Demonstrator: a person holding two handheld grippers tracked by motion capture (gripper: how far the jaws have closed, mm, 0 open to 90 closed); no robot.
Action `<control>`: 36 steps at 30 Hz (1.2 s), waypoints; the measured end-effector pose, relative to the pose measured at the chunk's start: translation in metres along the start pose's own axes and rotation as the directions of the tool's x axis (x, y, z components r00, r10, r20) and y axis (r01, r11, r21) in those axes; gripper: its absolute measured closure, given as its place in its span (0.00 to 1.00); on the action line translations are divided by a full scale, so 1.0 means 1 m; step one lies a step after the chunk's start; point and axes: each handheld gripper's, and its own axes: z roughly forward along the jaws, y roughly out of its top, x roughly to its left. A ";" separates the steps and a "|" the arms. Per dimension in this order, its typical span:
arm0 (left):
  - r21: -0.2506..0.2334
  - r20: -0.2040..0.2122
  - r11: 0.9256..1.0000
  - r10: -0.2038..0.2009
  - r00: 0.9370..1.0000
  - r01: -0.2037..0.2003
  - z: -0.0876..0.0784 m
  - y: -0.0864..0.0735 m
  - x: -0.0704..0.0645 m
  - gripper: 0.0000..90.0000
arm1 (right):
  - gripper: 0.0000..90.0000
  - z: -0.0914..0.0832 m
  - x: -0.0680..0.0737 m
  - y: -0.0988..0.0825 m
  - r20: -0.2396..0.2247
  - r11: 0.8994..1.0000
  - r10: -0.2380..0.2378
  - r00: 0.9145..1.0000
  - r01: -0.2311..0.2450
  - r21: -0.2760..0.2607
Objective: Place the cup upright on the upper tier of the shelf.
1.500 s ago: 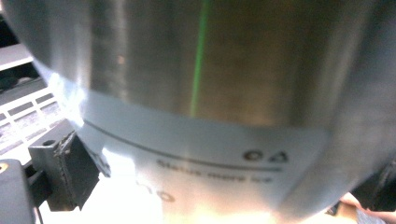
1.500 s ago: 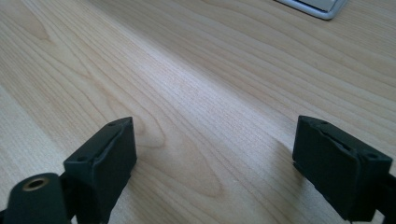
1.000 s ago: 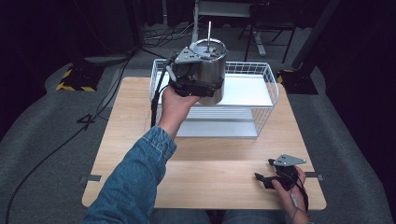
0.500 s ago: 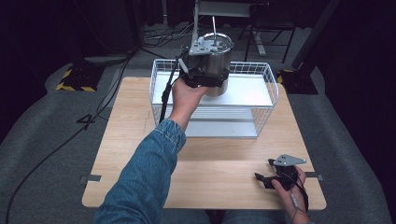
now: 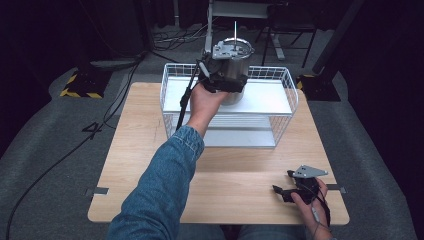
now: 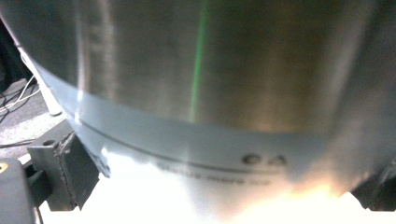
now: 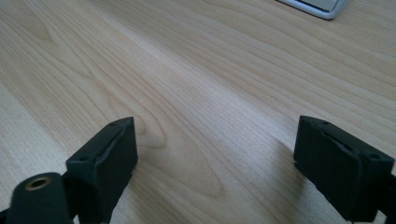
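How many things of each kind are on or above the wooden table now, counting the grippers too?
Grippers: 2, the left gripper and the right gripper
Metal pots: 1, the steel pot held over the basket
Wire baskets: 1, the white wire basket
Total: 4, all at the wooden table

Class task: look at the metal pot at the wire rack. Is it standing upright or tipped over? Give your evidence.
Upright. In the high view the metal pot has its round rim facing up and its wall vertical, on the upper shelf of the wire rack, with the left gripper against it.
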 end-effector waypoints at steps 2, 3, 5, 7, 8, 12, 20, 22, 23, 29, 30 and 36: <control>0.001 -0.002 1.000 0.001 1.000 -0.001 0.001 -0.001 0.000 0.04 | 0.15 0.000 0.000 0.000 0.000 1.000 0.000 1.000 0.000 0.000; 0.005 -0.001 1.000 0.002 1.000 -0.002 0.002 -0.001 -0.001 0.04 | 0.15 0.000 0.000 0.000 0.000 1.000 0.000 1.000 0.000 0.000; 0.009 -0.006 1.000 0.004 1.000 -0.004 0.003 -0.001 -0.001 0.04 | 0.15 0.000 0.000 0.000 0.000 1.000 0.000 1.000 0.000 0.000; 0.020 -0.009 1.000 0.010 1.000 -0.010 0.004 -0.002 -0.001 0.04 | 0.15 0.000 0.000 0.000 0.000 1.000 0.000 1.000 0.000 0.000; 0.022 -0.009 1.000 0.010 1.000 -0.009 0.005 -0.002 -0.001 0.04 | 0.15 0.000 0.000 0.000 0.000 1.000 0.001 1.000 -0.001 0.000; 0.037 -0.011 0.999 0.002 1.000 -0.001 0.007 -0.003 0.000 0.04 | 0.15 0.000 0.000 0.000 0.000 1.000 0.000 1.000 0.000 0.000; 0.044 -0.002 0.999 -0.013 1.000 0.013 0.010 -0.007 0.002 0.04 | 0.15 0.000 0.000 0.000 0.000 1.000 0.001 1.000 -0.001 0.001; 0.041 0.000 0.999 -0.012 1.000 0.012 0.010 -0.007 0.002 0.04 | 0.15 0.000 0.000 0.000 0.000 1.000 0.000 1.000 0.000 0.001; 0.039 0.001 0.999 -0.009 1.000 0.009 0.010 -0.008 0.002 0.04 | 0.15 0.000 0.000 0.000 0.000 1.000 0.001 1.000 -0.001 0.001; 0.032 0.008 0.999 -0.007 1.000 0.007 0.010 -0.009 0.003 0.04 | 0.15 0.000 0.000 0.000 0.000 1.000 0.001 1.000 -0.001 0.001; 0.034 0.006 0.999 -0.005 1.000 0.005 0.010 -0.009 0.003 0.04 | 0.15 0.000 0.000 0.000 0.000 1.000 0.000 1.000 0.000 0.000; 0.039 0.004 0.999 -0.012 1.000 0.012 0.010 -0.008 0.003 0.04 | 0.15 0.000 0.000 0.000 0.000 1.000 0.000 1.000 0.000 0.000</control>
